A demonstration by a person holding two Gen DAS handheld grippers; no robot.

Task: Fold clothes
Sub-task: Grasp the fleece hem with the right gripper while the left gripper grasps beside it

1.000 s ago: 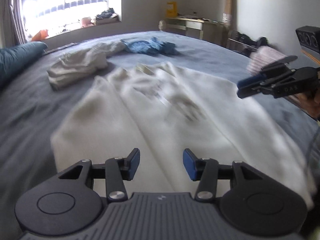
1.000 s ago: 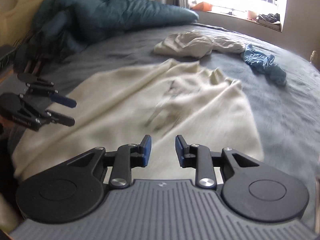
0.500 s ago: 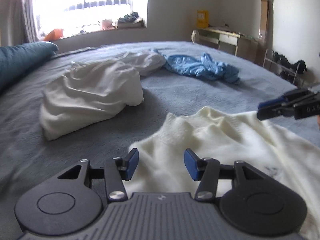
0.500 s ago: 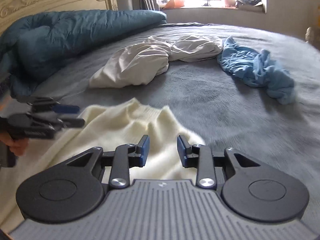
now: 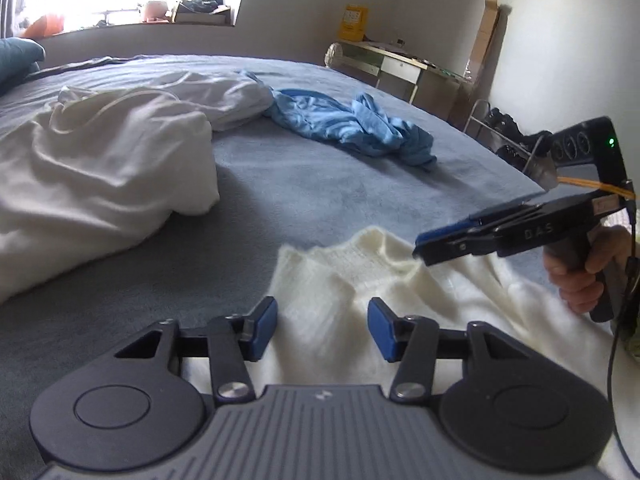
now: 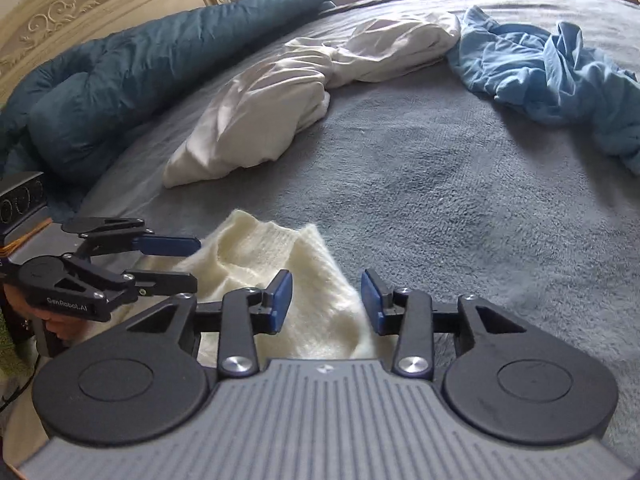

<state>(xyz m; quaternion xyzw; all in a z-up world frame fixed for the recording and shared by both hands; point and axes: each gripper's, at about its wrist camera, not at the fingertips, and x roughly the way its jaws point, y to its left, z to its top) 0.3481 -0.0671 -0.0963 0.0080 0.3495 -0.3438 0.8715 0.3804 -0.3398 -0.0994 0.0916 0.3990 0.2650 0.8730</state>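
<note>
while the cream knit sweater lies on the grey bedspread, its neckline edge bunched up at the near side of the bed, both grippers are held low over it. the left gripper is seen with its blue pads apart and closing, knit fabric lying below the gap and nothing pinched. the right gripper is seen with its jaws apart and opening, the sweater's edge lying under the gap, not pressed by the pads. in the left wrist view the right gripper is gripped by a hand at the right, its tips just above the collar. farther back, a crumpled white garment and a blue garment are left unfolded, touching each other, well apart from the sweater. a teal duvet is heaped by the headboard.
</note>
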